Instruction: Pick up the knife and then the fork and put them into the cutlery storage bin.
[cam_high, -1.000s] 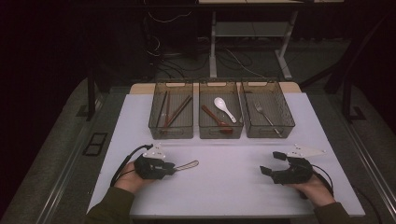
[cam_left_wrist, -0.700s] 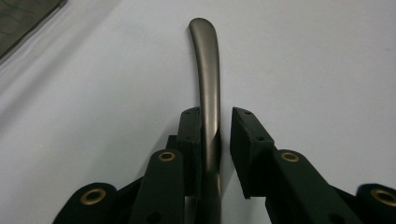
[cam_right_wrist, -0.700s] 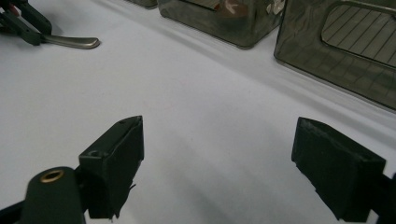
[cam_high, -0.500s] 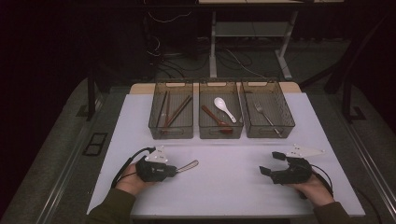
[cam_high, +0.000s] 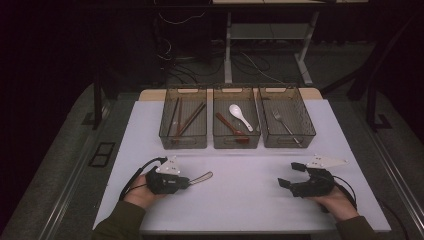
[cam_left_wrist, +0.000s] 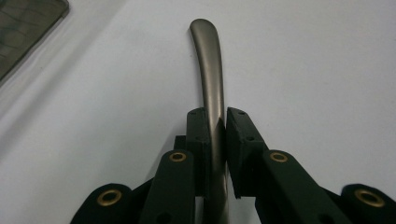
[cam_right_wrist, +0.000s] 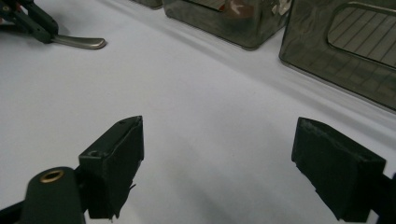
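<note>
Brushed metal catches our eye: the left gripper (cam_left_wrist: 215, 140) pinches a metal utensil handle (cam_left_wrist: 209, 74) lying on the white table (cam_high: 250, 200). We see the right gripper (cam_high: 289, 176) spread wide over bare tabletop, well apart from it.

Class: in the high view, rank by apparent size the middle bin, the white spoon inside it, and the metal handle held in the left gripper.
1. middle bin
2. metal handle and white spoon: they look alike, so no ranking.
</note>
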